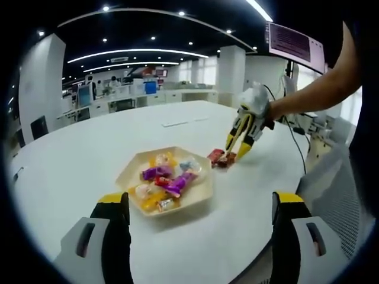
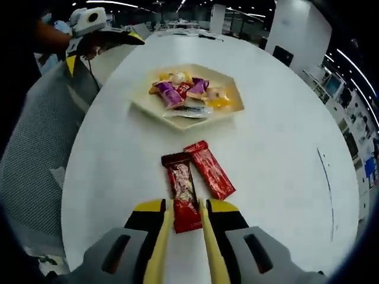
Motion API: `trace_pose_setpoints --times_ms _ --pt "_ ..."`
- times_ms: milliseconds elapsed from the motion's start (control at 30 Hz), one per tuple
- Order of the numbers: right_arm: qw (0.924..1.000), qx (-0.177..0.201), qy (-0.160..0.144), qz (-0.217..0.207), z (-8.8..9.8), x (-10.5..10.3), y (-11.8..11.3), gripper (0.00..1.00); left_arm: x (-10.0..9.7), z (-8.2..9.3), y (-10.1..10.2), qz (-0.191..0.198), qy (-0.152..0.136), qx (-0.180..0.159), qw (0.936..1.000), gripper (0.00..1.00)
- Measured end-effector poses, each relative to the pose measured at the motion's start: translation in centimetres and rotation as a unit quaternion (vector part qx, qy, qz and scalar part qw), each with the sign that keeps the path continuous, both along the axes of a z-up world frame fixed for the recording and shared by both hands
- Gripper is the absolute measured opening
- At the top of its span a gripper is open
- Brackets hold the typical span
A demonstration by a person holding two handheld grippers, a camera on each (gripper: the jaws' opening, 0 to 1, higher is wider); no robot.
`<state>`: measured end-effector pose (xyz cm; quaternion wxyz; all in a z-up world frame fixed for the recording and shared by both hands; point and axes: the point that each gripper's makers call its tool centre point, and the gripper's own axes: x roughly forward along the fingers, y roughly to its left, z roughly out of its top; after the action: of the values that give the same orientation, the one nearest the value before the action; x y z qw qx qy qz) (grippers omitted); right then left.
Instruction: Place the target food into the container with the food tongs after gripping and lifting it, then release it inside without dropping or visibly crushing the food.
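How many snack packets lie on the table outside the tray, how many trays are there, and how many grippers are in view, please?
Red snack packets on the table outside the tray: 2
Hexagonal trays of wrapped sweets: 1
Grippers: 2, the left gripper and the right gripper, whose jaws stand either side of one packet
Total: 5

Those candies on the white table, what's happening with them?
A person is using the right hand-held gripper to grab a dark red snack bar. Its jaws sit on either side of the bar, which lies flat on the table beside another red bar. The tray of sweets waits beyond. The left hand-held gripper is open near the tray.
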<state>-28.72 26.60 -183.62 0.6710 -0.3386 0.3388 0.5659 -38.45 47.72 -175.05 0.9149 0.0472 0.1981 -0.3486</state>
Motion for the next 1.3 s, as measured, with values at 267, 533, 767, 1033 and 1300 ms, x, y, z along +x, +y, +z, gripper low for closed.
trace_pose_setpoints --times_ms 267,533,767,1033,1300 --pt "0.9999 -0.01 0.01 -0.004 0.0 -0.3 -0.1 0.23 0.0 0.1 0.0 0.002 -0.002 0.0 1.0 0.96" --pt "0.9998 -0.016 0.01 -0.011 0.6 -0.4 -0.4 0.24 0.0 0.2 0.0 0.001 -0.003 -0.002 1.0 0.97" --pt "0.9996 -0.007 -0.002 -0.028 2.8 0.4 -0.4 0.24 0.1 0.3 0.0 0.003 -0.006 -0.002 1.0 0.96" --pt "0.9993 -0.005 -0.021 -0.031 4.7 1.2 -0.2 0.24 0.2 0.2 0.1 0.004 -0.006 -0.003 1.0 0.99" --pt "0.9992 -0.005 -0.033 -0.022 5.6 1.4 0.6 0.24 0.2 0.4 0.2 0.006 -0.01 -0.003 0.9999 0.99"
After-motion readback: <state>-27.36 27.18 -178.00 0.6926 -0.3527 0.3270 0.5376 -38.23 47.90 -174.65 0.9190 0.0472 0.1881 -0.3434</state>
